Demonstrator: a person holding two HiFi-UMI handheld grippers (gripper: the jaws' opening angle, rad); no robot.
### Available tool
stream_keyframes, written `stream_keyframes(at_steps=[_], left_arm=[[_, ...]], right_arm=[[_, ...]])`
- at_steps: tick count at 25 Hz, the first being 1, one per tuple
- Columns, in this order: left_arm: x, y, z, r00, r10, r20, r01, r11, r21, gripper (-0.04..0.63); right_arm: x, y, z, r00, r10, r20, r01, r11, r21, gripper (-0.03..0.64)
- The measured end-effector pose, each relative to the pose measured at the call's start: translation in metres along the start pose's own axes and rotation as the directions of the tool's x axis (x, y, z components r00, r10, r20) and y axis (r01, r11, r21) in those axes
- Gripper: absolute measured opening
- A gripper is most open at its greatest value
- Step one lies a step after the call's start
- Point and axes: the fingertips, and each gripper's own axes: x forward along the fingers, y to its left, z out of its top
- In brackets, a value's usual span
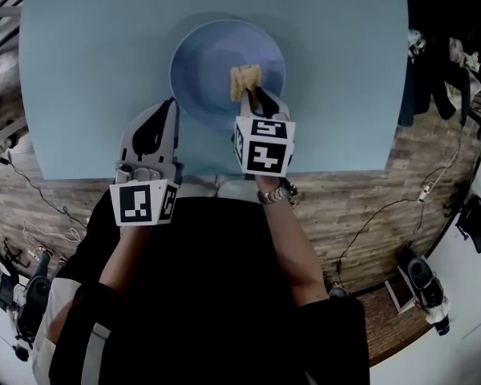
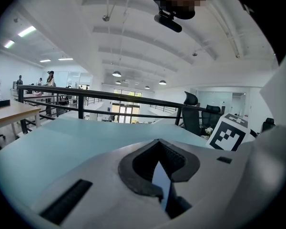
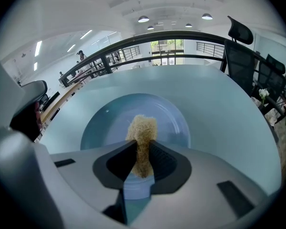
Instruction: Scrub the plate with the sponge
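Plate: a round blue plate (image 1: 202,58) sits flat on the pale blue tabletop (image 1: 88,70), straight in front of the person and near the edge closest to them.
Sponge: a tan, fibrous sponge (image 3: 142,128) stands on its thin edge, squeezed from both sides. Its long axis runs along the line of the tongs, away from the person. The free end sticks out past the tips and points toward the middle of the plate, over the dished part just right of centre. From where I stand I can't tell whether it presses on the surface.
Right tongs: the right tongs (image 1: 253,92) are clamped on the near part of the sponge, the jaws narrow, one on each side.
Right arm: a bare forearm reaches forward from the body with a wristwatch (image 1: 274,194) at the wrist, and the hand is hidden behind the marker cube (image 1: 263,144). The tool points away from the person and a touch left, with its tips over the plate's near side.
Left tongs: the left tongs (image 2: 158,141) are drawn together tip to tip, with only a thin slit showing behind the tips.
Left arm: the forearm comes out of a dark sleeve on the person's left. The tool angles forward and to the right, its tip at the plate's near-left rim. Whether it touches the rim or sits just beside it, I can't say.
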Motion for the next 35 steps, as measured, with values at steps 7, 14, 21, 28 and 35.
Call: stream_keyframes(at_steps=[7, 14, 21, 28, 35], left_arm=[[-0.017, 0.012, -0.002, 1.000, 0.023, 0.004, -0.023, 1.000, -0.003, 0.002], [-0.030, 0.027, -0.005, 0.999, 0.052, 0.001, -0.052, 0.999, -0.015, 0.002], [-0.035, 0.037, -0.006, 0.998, 0.067, 0.003, -0.067, 0.998, -0.020, 0.002], [-0.033, 0.027, -0.010, 0.999, 0.041, -0.001, -0.041, 0.999, -0.013, 0.002], [-0.032, 0.014, -0.009, 1.000, 0.002, -0.001, -0.002, 1.000, 0.001, 0.002]], right_arm=[[0.006, 0.062, -0.005, 0.994, 0.107, -0.015, -0.107, 0.993, -0.051, 0.074], [0.012, 0.103, -0.010, 0.984, 0.173, -0.049, -0.176, 0.982, -0.071, 0.074], [0.011, 0.100, -0.017, 0.986, 0.158, -0.060, -0.163, 0.983, -0.081, 0.074], [0.007, 0.084, -0.028, 0.989, 0.135, -0.056, -0.140, 0.987, -0.076, 0.074], [-0.004, 0.069, -0.035, 0.993, 0.104, -0.051, -0.107, 0.993, -0.059, 0.074]])
